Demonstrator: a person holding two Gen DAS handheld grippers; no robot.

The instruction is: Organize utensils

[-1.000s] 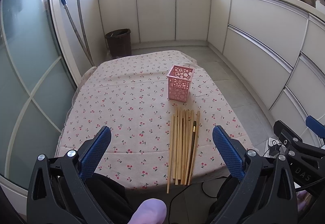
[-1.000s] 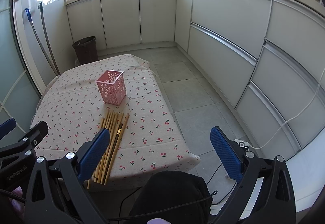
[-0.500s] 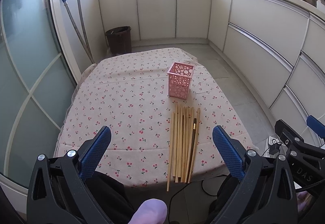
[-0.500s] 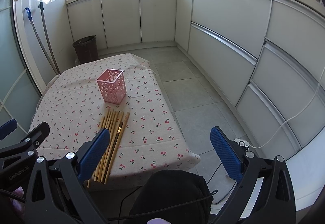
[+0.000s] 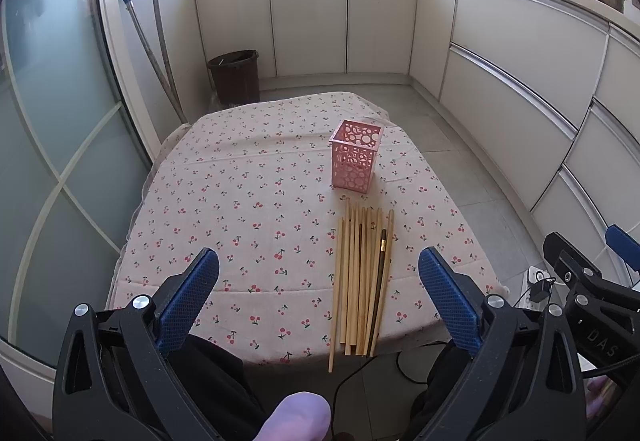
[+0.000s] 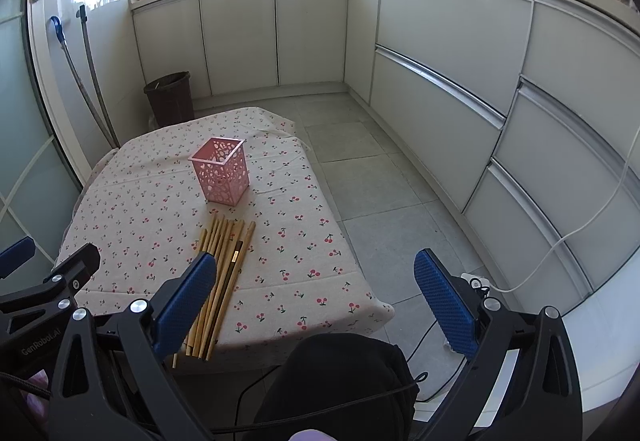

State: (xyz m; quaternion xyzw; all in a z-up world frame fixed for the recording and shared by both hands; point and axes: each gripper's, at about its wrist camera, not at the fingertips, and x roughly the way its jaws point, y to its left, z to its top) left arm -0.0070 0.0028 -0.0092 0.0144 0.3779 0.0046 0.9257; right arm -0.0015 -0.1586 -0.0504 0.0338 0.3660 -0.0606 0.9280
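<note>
Both grippers, left (image 5: 319, 275) and right (image 6: 315, 278), gape with nothing between the blue pads. Bundle of wooden chopsticks (image 5: 363, 277) lies near the table's right side, ends overhanging the near edge of the cherry-print tablecloth (image 5: 248, 201), just short of the upright pink perforated plastic holder (image 5: 354, 160). Cloth left of the bundle is bare. Only the right view shows the white cable (image 6: 576, 229) over the floor.

Holder (image 5: 353, 160) stood on counter (image 5: 248, 201), toward 1 o'clock from centre. Chopsticks (image 5: 362, 277) lay flat at 6 o'clock of holder, near ends overhanging near edge. Bin (image 5: 235, 75) on floor beyond counter, 11 o'clock.
</note>
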